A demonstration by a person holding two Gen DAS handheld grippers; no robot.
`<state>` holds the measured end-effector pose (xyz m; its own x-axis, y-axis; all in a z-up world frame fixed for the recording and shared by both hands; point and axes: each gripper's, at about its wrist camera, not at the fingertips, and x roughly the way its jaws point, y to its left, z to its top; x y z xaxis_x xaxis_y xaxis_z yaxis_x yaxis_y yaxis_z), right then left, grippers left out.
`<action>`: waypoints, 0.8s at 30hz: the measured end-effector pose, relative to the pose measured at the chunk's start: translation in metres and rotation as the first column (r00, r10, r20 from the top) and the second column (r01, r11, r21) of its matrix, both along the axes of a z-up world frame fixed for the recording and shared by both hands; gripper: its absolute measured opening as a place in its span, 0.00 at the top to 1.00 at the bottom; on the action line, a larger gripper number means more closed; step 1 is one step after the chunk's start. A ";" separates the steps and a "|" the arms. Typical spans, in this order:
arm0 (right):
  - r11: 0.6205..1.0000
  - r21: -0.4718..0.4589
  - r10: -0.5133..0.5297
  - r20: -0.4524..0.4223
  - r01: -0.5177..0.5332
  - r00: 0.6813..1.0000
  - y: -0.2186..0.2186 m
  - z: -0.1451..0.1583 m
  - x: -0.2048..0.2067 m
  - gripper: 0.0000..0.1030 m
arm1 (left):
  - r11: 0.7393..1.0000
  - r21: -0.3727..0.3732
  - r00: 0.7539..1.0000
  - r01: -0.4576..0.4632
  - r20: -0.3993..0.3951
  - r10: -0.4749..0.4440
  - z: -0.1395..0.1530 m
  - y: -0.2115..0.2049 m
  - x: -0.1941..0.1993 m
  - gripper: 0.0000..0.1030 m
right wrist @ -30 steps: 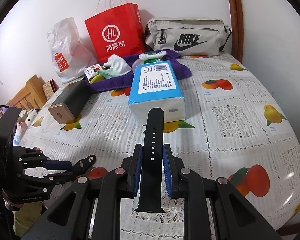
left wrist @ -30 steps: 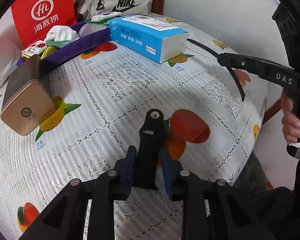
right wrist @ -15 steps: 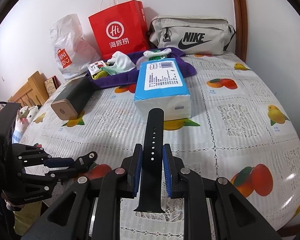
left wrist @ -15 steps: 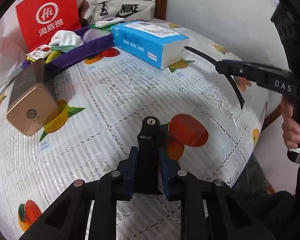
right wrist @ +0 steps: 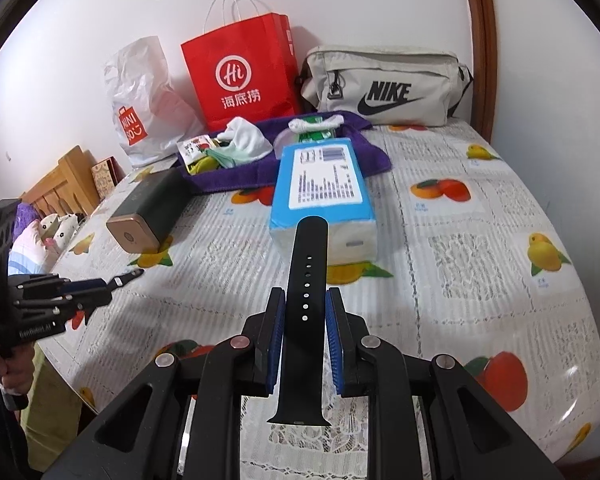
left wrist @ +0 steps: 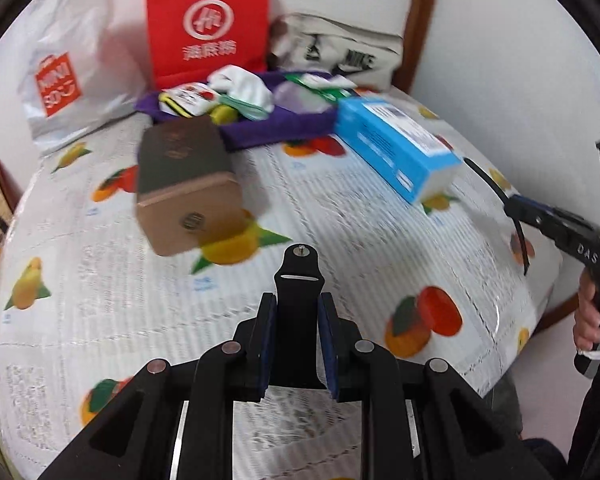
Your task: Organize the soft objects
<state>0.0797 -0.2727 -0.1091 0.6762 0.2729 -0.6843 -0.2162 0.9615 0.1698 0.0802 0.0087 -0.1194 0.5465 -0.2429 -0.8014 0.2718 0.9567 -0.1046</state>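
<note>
My left gripper [left wrist: 299, 312] is shut on a short black watch strap piece with a pin [left wrist: 299, 284], held above the table. My right gripper [right wrist: 303, 308] is shut on a long black watch strap with holes [right wrist: 306, 280], also held above the table. The right gripper and its strap show at the right of the left wrist view [left wrist: 516, 200]. The left gripper shows at the left of the right wrist view [right wrist: 112, 282]. A purple cloth [right wrist: 240, 176] at the back holds white socks [right wrist: 244, 136] and small packets.
A blue tissue pack [right wrist: 324, 196] lies mid-table. A dark box with a gold end [right wrist: 148, 212] lies to the left. A red paper bag [right wrist: 244, 72], a white plastic bag [right wrist: 144, 108] and a Nike bag [right wrist: 384, 88] stand against the wall. The fruit-print tablecloth [right wrist: 480, 264] drops off at the right.
My left gripper has swung to the left, so the gold-ended box and the bags now sit ahead of it. My right gripper has crept slightly forward toward the tissue pack.
</note>
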 end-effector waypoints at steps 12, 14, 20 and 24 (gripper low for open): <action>0.998 -0.014 0.062 0.063 -0.061 0.996 0.011 0.038 0.024 0.80 | 0.996 -0.038 0.993 -0.081 0.077 0.084 0.043 0.023 0.019 0.81; 0.997 -0.014 0.071 0.072 -0.070 0.995 0.013 0.044 0.031 0.80 | 0.995 -0.040 0.992 -0.094 0.085 0.097 0.048 0.024 0.026 0.81; 0.996 0.001 0.091 0.087 -0.092 0.992 0.018 0.060 0.052 0.80 | 0.990 -0.067 0.987 -0.121 0.096 0.127 0.061 0.027 0.045 0.81; 0.996 0.013 0.092 0.094 -0.094 0.991 0.019 0.066 0.067 0.80 | 0.989 -0.069 0.985 -0.134 0.103 0.141 0.066 0.028 0.058 0.81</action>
<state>0.1467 -0.2540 -0.0428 0.7077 0.3487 -0.6145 -0.3202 0.9336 0.1610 0.1380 0.0363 -0.0534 0.6603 -0.2064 -0.7221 0.1509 0.9783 -0.1418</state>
